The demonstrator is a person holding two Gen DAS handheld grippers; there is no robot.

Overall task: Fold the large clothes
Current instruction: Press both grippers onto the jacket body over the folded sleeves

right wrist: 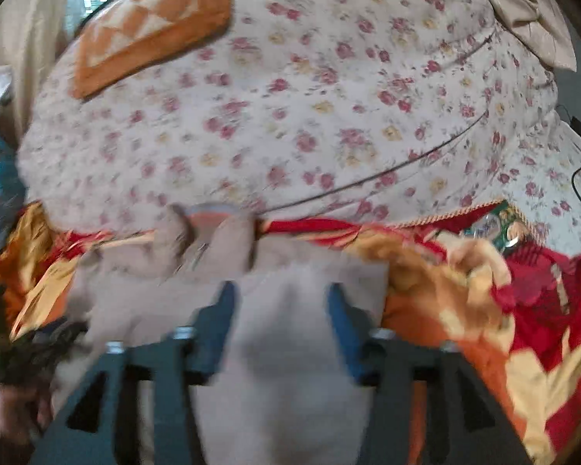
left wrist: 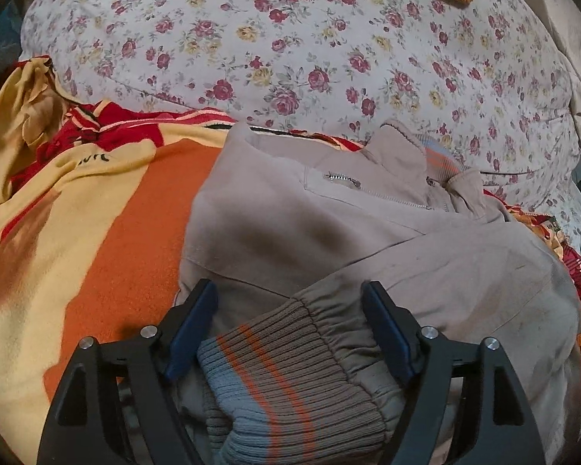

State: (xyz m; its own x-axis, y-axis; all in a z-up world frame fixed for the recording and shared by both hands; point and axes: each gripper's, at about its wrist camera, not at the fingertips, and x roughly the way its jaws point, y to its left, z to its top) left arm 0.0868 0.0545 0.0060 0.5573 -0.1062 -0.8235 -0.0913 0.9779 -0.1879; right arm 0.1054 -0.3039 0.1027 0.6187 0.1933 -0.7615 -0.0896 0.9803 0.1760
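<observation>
A beige zip jacket (left wrist: 290, 228) lies on an orange, yellow and red blanket (left wrist: 108, 232), collar toward the far side. One sleeve is folded across its body, and the ribbed cuff (left wrist: 286, 372) with grey and orange stripes lies between the fingers of my left gripper (left wrist: 290, 298), which is open around it. In the blurred right wrist view the jacket (right wrist: 282, 356) lies under my right gripper (right wrist: 281, 290), which is open with beige fabric between its fingers. The left gripper shows dimly at that view's left edge (right wrist: 23, 345).
A floral quilt (left wrist: 290, 50) covers the bed behind the jacket. An orange checked cushion (right wrist: 155, 23) lies on it at the back. A black cable (right wrist: 368, 182) runs across the quilt. The blanket (right wrist: 484, 310) bunches up to the right of the jacket.
</observation>
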